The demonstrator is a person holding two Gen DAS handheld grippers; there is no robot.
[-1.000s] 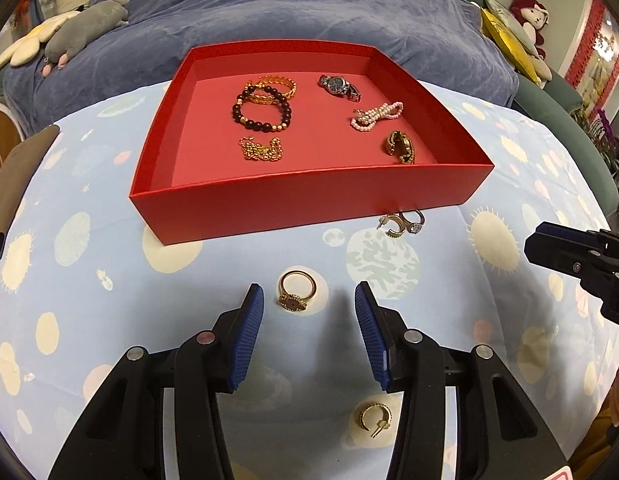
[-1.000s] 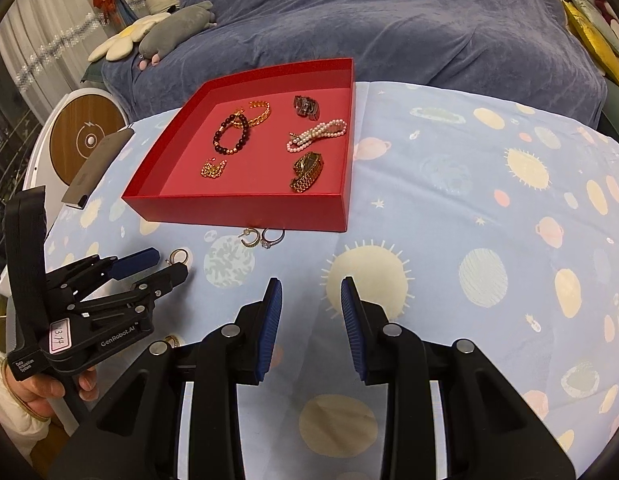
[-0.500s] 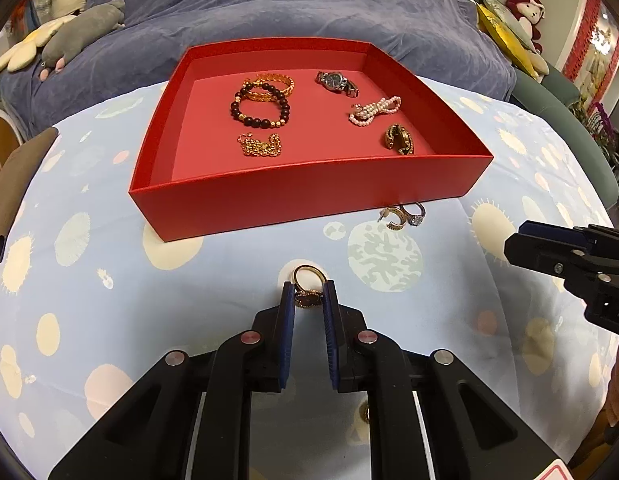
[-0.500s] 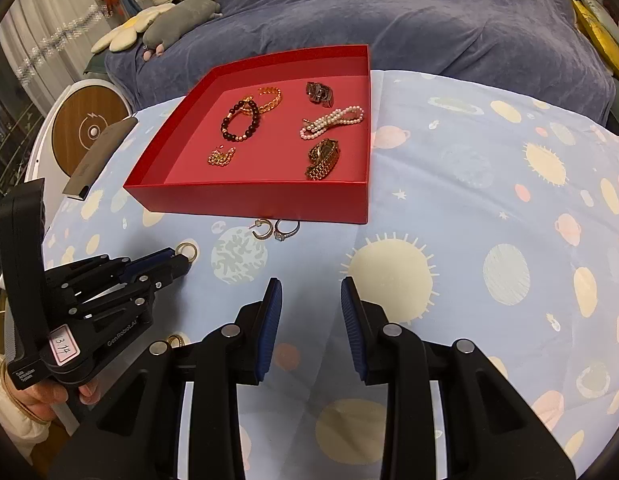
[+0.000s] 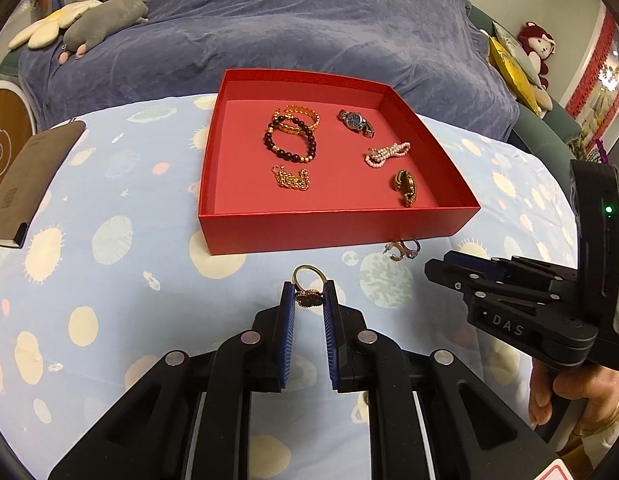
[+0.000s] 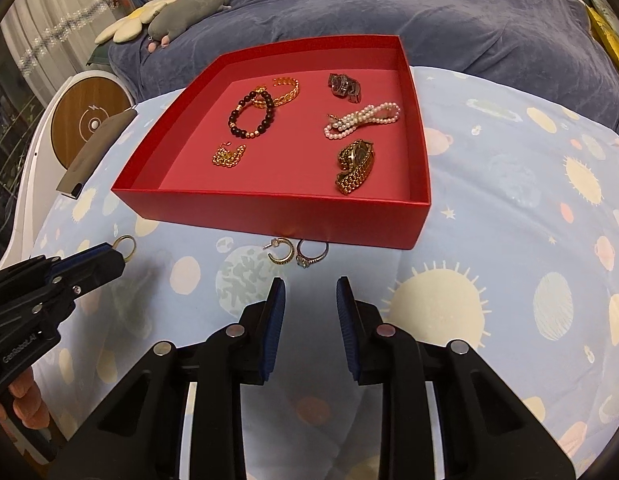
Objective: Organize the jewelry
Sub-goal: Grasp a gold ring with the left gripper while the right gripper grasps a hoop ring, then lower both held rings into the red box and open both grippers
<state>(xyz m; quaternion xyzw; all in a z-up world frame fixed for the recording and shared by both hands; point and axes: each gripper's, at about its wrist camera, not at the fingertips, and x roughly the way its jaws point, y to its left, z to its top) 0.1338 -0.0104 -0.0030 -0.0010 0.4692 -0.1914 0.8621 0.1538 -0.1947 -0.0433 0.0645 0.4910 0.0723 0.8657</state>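
The left tool (image 5: 309, 294) pinches one gold ring (image 5: 308, 283) just in front of the red box (image 5: 333, 227) (six pieces inside). The right tool (image 6: 310, 290) is open, empty, near one hoop earring (image 6: 280, 251) and one stone ring (image 6: 311, 255).

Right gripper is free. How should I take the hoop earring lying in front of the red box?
Grip the hoop earring across its curved band with the right gripper, coming straight down from above. It lies flat on the cloth, touching or nearly touching the stone ring, so close on the side away from the ring.
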